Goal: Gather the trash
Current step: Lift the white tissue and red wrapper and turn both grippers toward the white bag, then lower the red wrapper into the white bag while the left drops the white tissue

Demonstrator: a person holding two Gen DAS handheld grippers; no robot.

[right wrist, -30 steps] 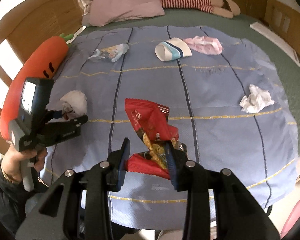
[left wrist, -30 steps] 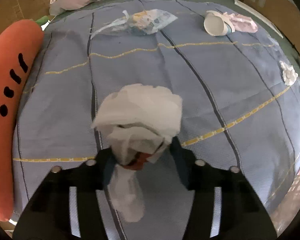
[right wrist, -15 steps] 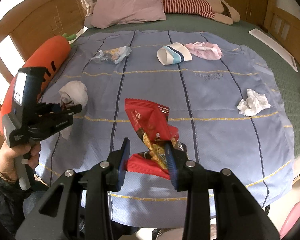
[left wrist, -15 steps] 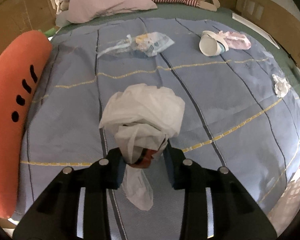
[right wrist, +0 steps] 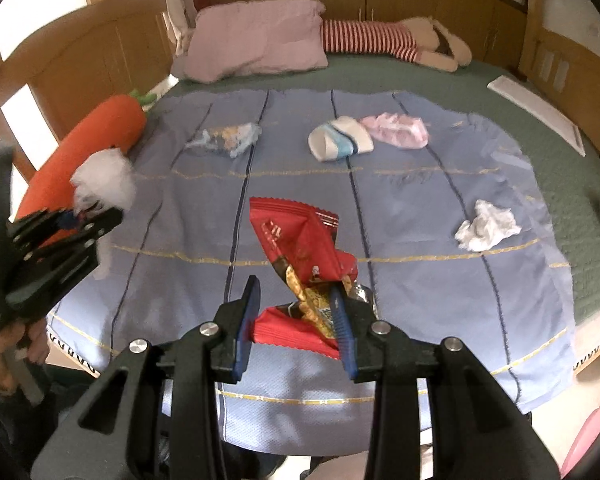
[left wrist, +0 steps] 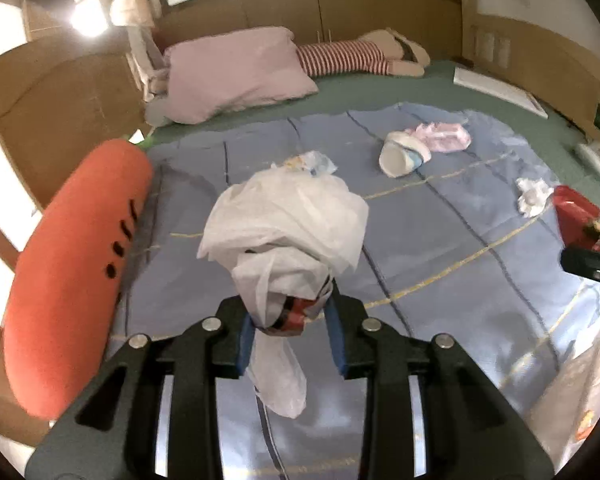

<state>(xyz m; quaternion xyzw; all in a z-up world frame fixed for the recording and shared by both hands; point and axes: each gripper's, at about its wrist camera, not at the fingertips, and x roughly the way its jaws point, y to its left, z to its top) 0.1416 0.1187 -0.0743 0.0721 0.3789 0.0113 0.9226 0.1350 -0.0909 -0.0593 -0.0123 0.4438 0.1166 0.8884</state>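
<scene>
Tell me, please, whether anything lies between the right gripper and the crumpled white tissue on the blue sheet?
Nothing on the sheet does: bare blue sheet separates the right gripper from the crumpled tissue. But that gripper already holds a red snack wrapper between its fingers, which would get in the way of a grasp.

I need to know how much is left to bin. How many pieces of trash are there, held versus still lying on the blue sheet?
Held in jaws: 2, the white plastic bag and the red snack wrapper.
Lying on the sheet: 4, the clear wrapper, the paper cup, the pink wrapper, the crumpled tissue.
Total: 6.
</scene>
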